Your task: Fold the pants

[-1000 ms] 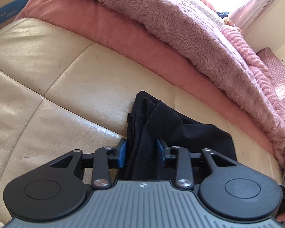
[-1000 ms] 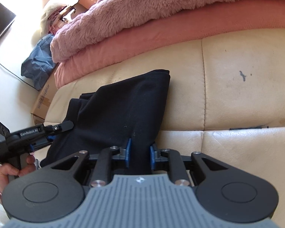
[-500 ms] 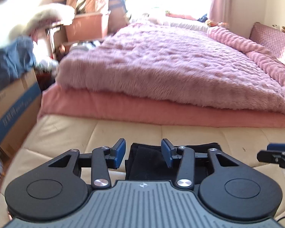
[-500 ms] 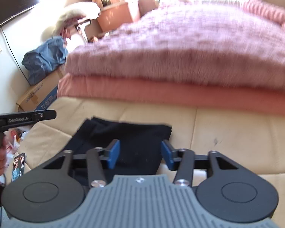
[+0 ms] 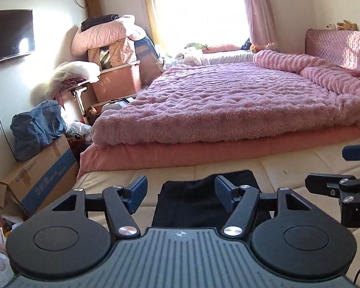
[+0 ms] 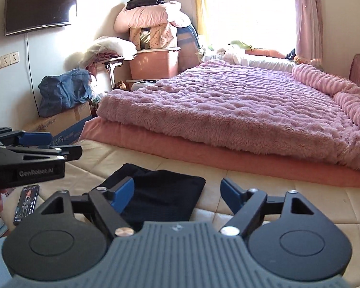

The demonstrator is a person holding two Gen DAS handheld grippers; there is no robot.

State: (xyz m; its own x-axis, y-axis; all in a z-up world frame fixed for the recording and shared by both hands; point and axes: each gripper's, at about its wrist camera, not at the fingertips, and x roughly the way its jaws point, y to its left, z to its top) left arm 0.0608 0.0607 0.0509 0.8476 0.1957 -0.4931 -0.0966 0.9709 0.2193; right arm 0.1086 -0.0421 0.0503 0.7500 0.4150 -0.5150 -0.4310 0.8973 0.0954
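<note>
The black pants (image 5: 192, 198) lie folded into a compact bundle on the cream leather bench (image 5: 300, 165) at the foot of the bed. In the right wrist view the same pants (image 6: 165, 196) sit below and ahead of the fingers. My left gripper (image 5: 181, 193) hovers above them, its jaws opening wide, with nothing pressed between the blue pads. My right gripper (image 6: 177, 195) is also raised, its jaws opening, and holds nothing. Each gripper shows at the edge of the other's view: the right gripper (image 5: 348, 175) at the right, the left gripper (image 6: 36, 148) at the left.
A bed with a fuzzy pink blanket (image 5: 228, 100) over a salmon mattress (image 5: 180, 153) lies behind the bench. A cardboard box (image 5: 43, 175) with a blue bag, storage bins and bedding stand at the left. A phone (image 6: 26, 204) lies by the bench's left end.
Both grippers let go of the pants, opened wide and rose away from the bench, tilting up so the whole bed and room came into view. The pants stay folded on the bench.
</note>
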